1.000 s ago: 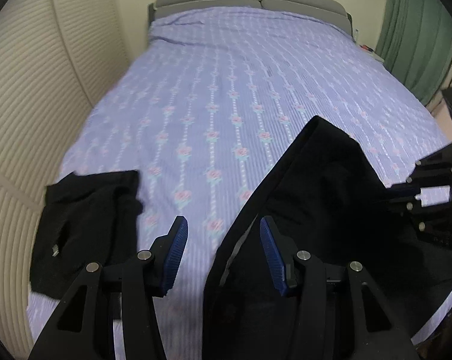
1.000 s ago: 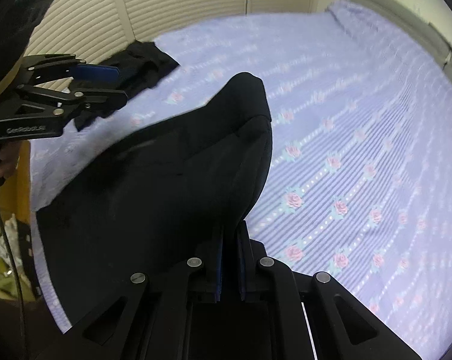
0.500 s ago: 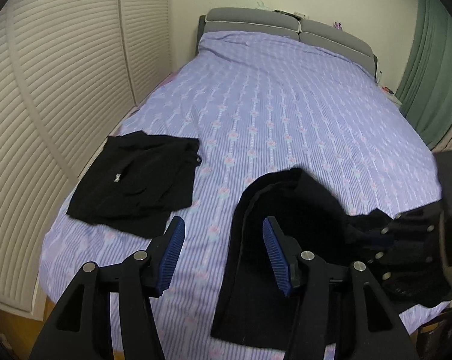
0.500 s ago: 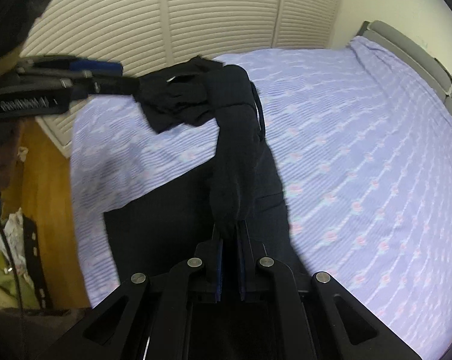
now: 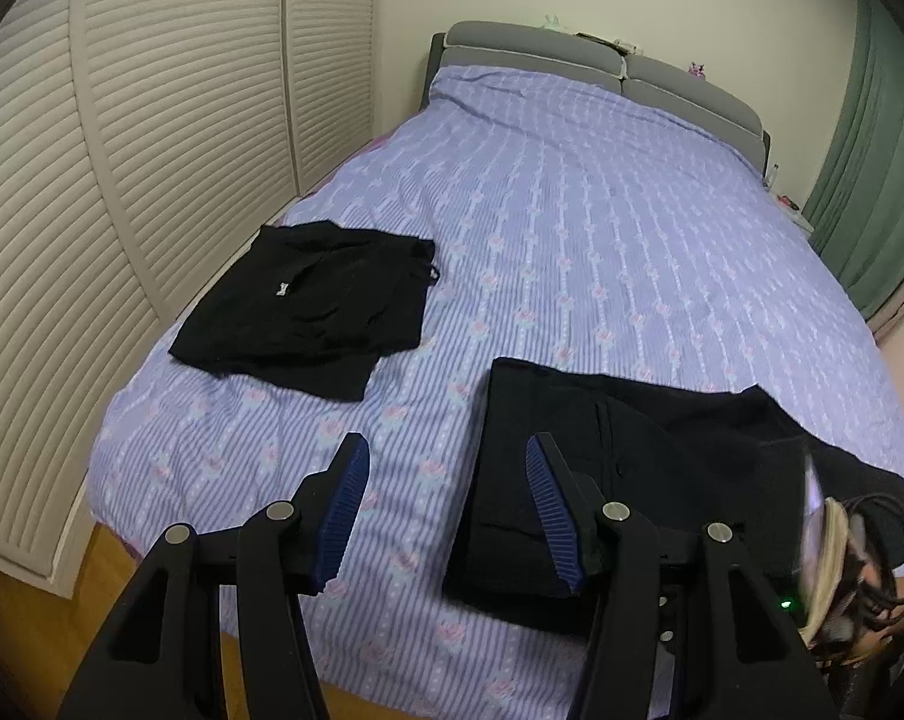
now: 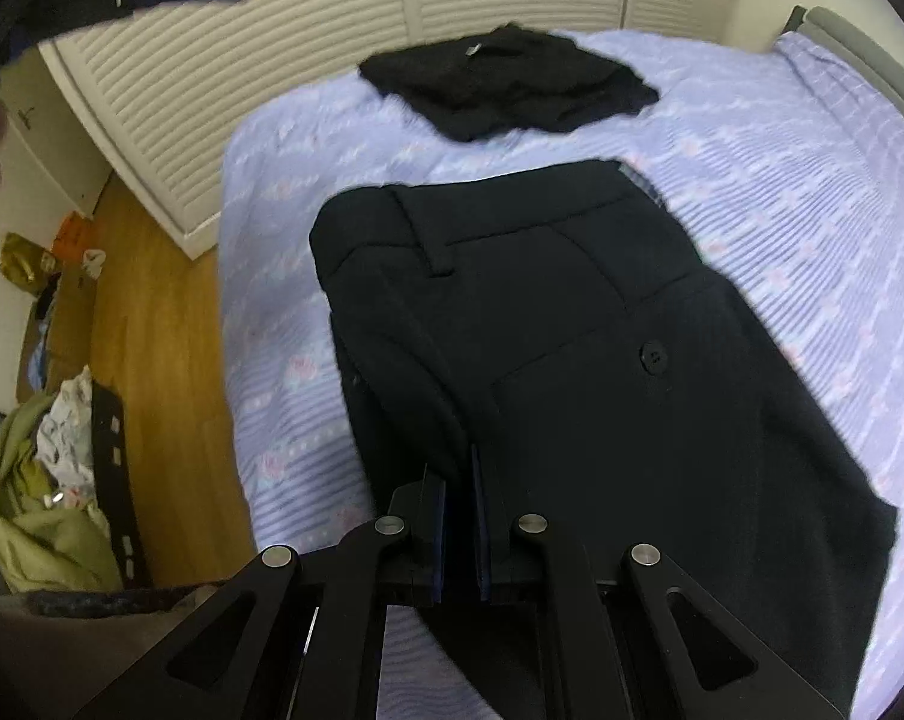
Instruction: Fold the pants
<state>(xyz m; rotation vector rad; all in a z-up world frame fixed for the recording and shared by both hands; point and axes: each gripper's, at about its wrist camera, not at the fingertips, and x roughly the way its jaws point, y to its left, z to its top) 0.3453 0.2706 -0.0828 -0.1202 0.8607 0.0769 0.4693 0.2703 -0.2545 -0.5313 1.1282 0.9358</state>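
Black folded garment (image 5: 308, 312) is lying at the left, near the bed's (image 5: 602, 228) foot edge beside louvred doors (image 5: 152, 120). Left gripper (image 5: 446, 510) is hovering with its jaws apart, gripping nothing, above the striped floral sheet. Dark pants (image 6: 572, 324), partly folded with waistband and button (image 6: 653, 355) showing, are lying further right. Right gripper (image 6: 459, 531) is pinching a fold of the pants, jaws nearly closed.
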